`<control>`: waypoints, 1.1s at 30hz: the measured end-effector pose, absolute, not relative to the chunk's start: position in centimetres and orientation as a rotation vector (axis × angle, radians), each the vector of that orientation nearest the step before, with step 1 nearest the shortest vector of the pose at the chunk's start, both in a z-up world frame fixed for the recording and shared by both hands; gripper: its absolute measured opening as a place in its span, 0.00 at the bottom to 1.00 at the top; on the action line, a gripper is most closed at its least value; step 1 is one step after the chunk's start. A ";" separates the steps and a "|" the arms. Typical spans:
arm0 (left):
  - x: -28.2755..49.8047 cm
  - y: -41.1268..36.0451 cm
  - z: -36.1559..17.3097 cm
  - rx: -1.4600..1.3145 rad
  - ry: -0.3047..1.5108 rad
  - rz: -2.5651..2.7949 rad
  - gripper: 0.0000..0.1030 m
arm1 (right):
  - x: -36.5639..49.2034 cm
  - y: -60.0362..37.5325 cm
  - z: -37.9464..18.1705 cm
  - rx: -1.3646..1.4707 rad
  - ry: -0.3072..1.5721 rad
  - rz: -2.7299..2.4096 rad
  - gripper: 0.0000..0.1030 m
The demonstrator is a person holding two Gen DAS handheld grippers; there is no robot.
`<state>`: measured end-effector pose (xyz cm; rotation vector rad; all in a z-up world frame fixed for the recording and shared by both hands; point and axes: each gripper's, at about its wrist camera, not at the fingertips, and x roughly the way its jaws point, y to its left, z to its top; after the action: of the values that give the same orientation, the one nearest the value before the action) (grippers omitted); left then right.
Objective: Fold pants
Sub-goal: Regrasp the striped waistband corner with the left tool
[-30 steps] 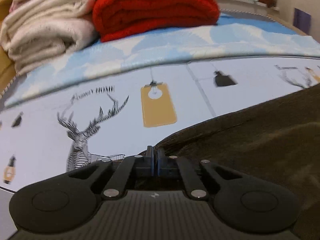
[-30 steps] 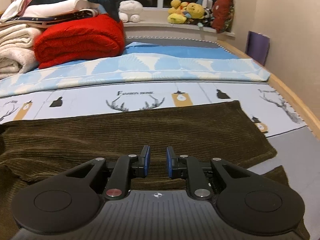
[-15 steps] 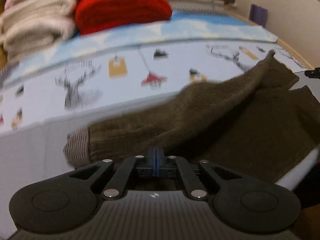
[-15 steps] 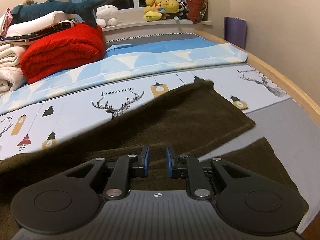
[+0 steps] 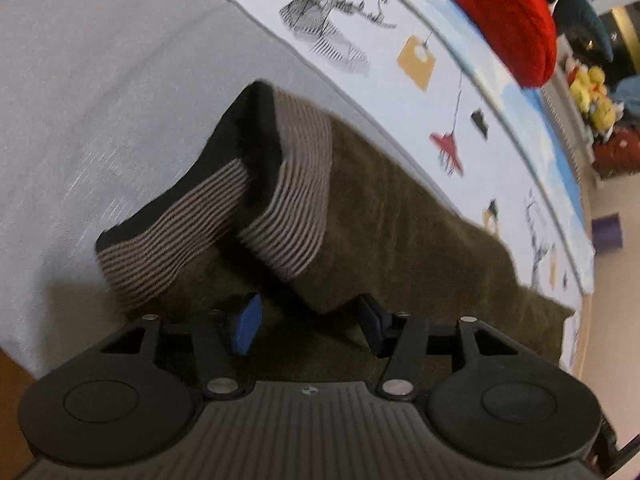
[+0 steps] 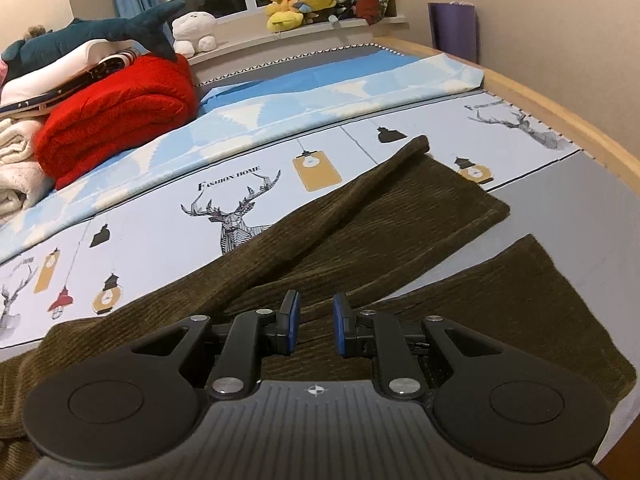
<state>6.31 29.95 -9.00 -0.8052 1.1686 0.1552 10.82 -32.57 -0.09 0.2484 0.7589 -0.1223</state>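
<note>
1. The bed (image 6: pixel 568 148), with a pale wooden frame, carries a printed sheet (image 6: pixel 168 216) of stag heads, hanging lamps and tags, the words "Fashion home" among them; a plain grey band of the sheet runs along the near side, and a blue-and-cream blanket (image 6: pixel 328 96) lies folded across behind the print.
2. The brown corduroy pants (image 6: pixel 400 220) lie spread across the near part of the sheet. In the right wrist view one leg runs off toward the far right with its upper edge turned over in a long diagonal fold, and the other leg lies nearer, a strip of grey sheet showing between them.
3. A red knitted blanket (image 6: pixel 116 120) sits folded at the far left of the bed, beside cream towels (image 6: pixel 16 168) and under a stack of folded cloth topped by a blue plush shark (image 6: pixel 100 32).
4. Plush toys (image 6: pixel 300 0) line the window ledge beyond the bed.
5. The pants' ribbed waistband (image 5: pixel 288 208), striped beige and dark, shows in the left wrist view, doubled over so its dark lining faces up, lying on the grey sheet (image 5: pixel 100 80).
6. The left gripper (image 5: pixel 308 322) has its jaws spread wide, with a fold of the brown cloth lying between them but not pinched.
7. The right gripper (image 6: pixel 314 322) hovers low over the pants with its blue-padded jaws partly apart and nothing between them.
</note>
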 end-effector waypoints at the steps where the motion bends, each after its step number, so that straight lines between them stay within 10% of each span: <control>1: 6.5 29.9 -8.8 -0.810 1.153 0.152 0.56 | 11.1 -32.5 -0.1 0.255 0.762 -0.116 0.22; 5: 7.6 28.8 -8.2 -0.746 1.137 0.180 0.54 | 12.5 -32.6 -0.5 0.279 0.777 -0.094 0.30; 7: 8.0 28.5 -8.0 -0.676 1.134 0.216 0.32 | 13.3 -32.8 -0.8 0.299 0.785 -0.097 0.30; 10: 8.6 27.8 -7.1 -0.564 1.093 0.230 0.23 | 14.9 -33.4 -1.4 0.339 0.790 -0.102 0.30; 33: 10.4 26.4 -6.5 -0.415 1.086 0.246 0.22 | 28.2 -40.6 -12.0 0.751 0.785 -0.240 0.32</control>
<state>10.40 26.41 -6.46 -0.4150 1.0860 0.2455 28.20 -40.55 -12.01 0.7506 0.7849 -0.2397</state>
